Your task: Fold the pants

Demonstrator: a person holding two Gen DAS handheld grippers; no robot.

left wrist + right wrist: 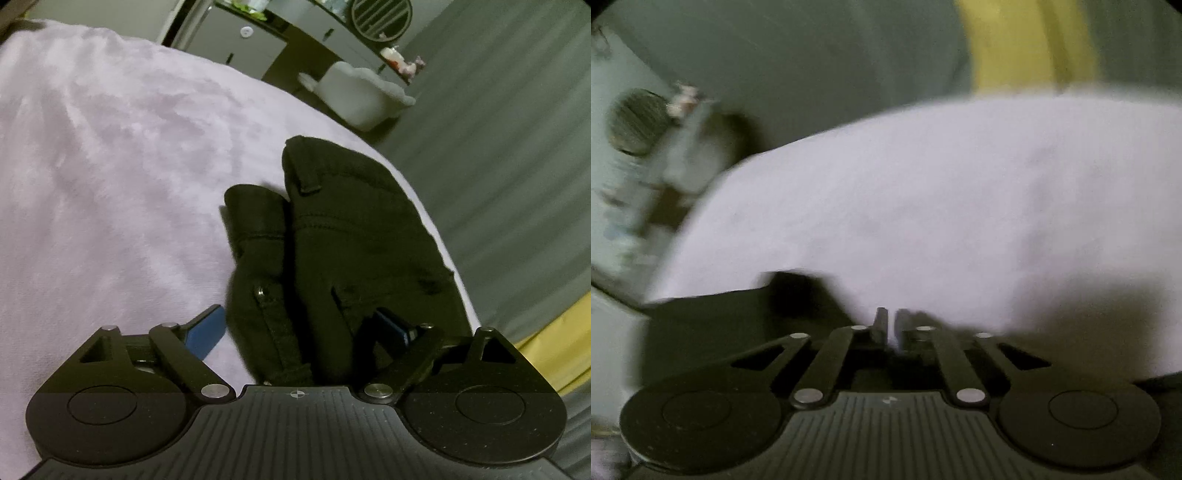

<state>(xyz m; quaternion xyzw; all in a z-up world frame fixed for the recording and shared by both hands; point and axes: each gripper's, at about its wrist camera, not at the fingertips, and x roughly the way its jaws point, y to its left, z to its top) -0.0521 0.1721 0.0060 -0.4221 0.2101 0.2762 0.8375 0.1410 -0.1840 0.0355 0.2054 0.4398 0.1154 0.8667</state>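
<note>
Black pants lie folded into a thick bundle on the lilac blanket, near the bed's right edge. My left gripper stands open and wide around the near end of the bundle. Its left blue fingertip sits just beside the cloth and its right fingertip lies over the dark fabric. In the blurred right wrist view, my right gripper is shut with nothing seen between its fingers. It hovers over the blanket, with a dark shape, probably the pants, at its lower left.
Beyond the bed's edge lies grey floor. On it stand a white tub and low cabinets. A yellow strip shows at the right and a yellow patch shows in the right wrist view.
</note>
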